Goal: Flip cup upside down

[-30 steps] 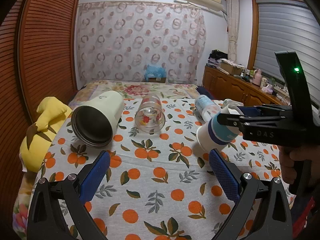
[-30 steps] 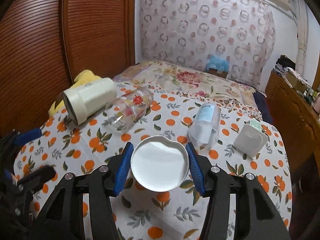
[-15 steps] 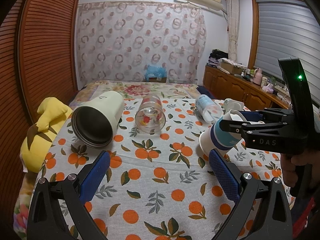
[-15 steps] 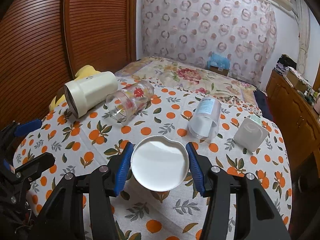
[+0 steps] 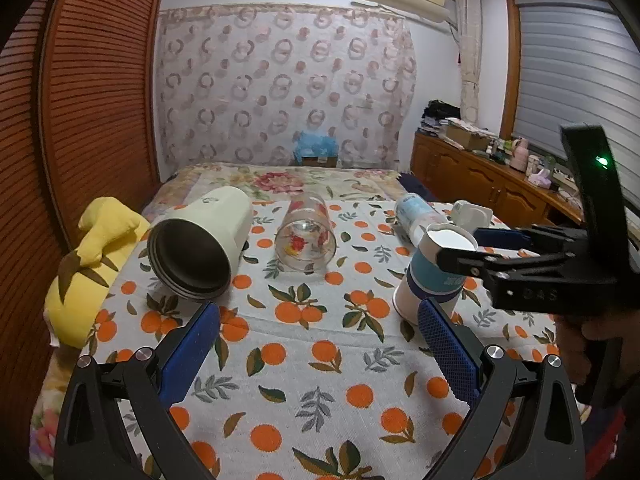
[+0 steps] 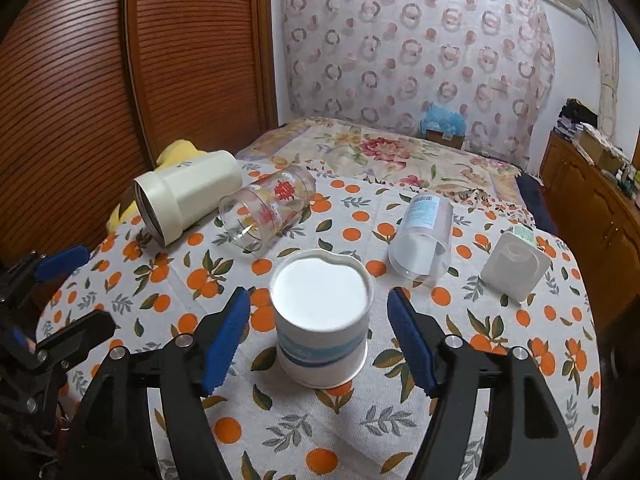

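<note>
A white paper cup with blue bands (image 6: pixel 322 320) stands upside down on the orange-print tablecloth, its white base up; it also shows in the left wrist view (image 5: pixel 434 272). My right gripper (image 6: pixel 318 340) is open, one blue pad on each side of the cup with gaps, not touching it; in the left wrist view its fingers (image 5: pixel 500 256) flank the cup's top. My left gripper (image 5: pixel 320 352) is open and empty over the front of the table, left of the cup.
On their sides lie a cream tumbler (image 5: pixel 200 248), a flowered glass (image 5: pixel 306 232), a clear plastic cup with a label (image 6: pixel 422 236) and a small white container (image 6: pixel 516 266). A yellow plush (image 5: pixel 92 264) sits at the left edge. A wooden sideboard (image 5: pixel 500 184) stands right.
My right gripper lowered the cup base up onto the cloth and opened its jaws, letting go. The left gripper has stayed put.
</note>
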